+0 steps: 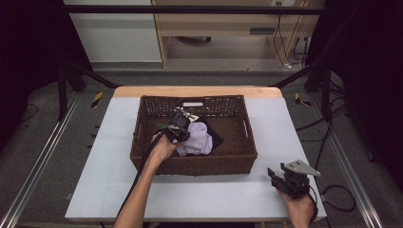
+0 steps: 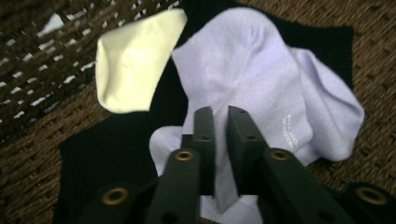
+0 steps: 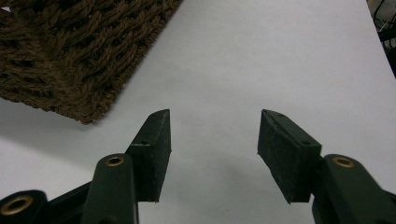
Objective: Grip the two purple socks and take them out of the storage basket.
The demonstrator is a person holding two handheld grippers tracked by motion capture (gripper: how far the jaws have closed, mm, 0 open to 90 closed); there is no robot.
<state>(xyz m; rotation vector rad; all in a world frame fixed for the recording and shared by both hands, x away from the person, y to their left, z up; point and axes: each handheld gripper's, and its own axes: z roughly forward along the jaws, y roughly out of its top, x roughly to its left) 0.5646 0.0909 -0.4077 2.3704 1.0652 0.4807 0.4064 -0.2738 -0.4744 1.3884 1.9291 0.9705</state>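
While the left gripper (image 2: 220,119) reaches down into the brown wicker basket (image 1: 142,142), its two black jaws stand nearly together, pinching a raised fold of the lilac sock (image 2: 261,79) between the pads. That sock lies crumpled in the middle of the basket floor, spread over a black cloth (image 2: 107,149), and a pale yellow sock (image 2: 130,60) rests just beside it toward the woven wall, also partly on the black cloth. In the high view the left gripper (image 1: 178,124) sits at the lilac sock's left edge. The right gripper (image 3: 214,140) rests on the white table (image 3: 280,56) near the basket's front right corner, jaws spread wide with nothing between them.
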